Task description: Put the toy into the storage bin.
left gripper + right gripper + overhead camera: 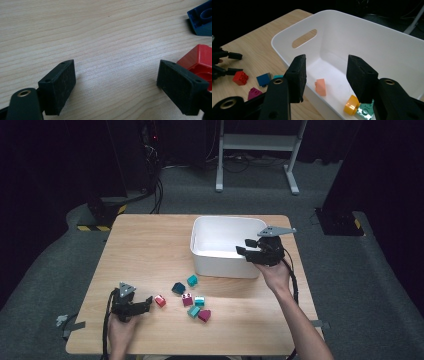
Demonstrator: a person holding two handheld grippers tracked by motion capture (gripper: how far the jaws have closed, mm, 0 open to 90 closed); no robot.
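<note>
Right gripper: the right gripper hangs over the near right corner of the white bin; jaws spread apart with nothing between them.
Left gripper: the left gripper lies low on the wooden table at the near left; jaws wide apart over bare wood, gripping nothing.
Red brick: the red brick sits on the table just beside the left gripper's tips; in the left gripper view it shows behind one pad, and whether they touch cannot be told.
Bin contents: in the right gripper view an orange brick, a yellow round piece and a mint piece lie on the bin floor.
Loose bricks: a dark blue brick, a teal brick, a magenta brick, a teal-and-white brick, a second teal brick and a second magenta brick are clustered on the table in front of the bin, between the two grippers.
Bin position: far right part of the table, upright.
</note>
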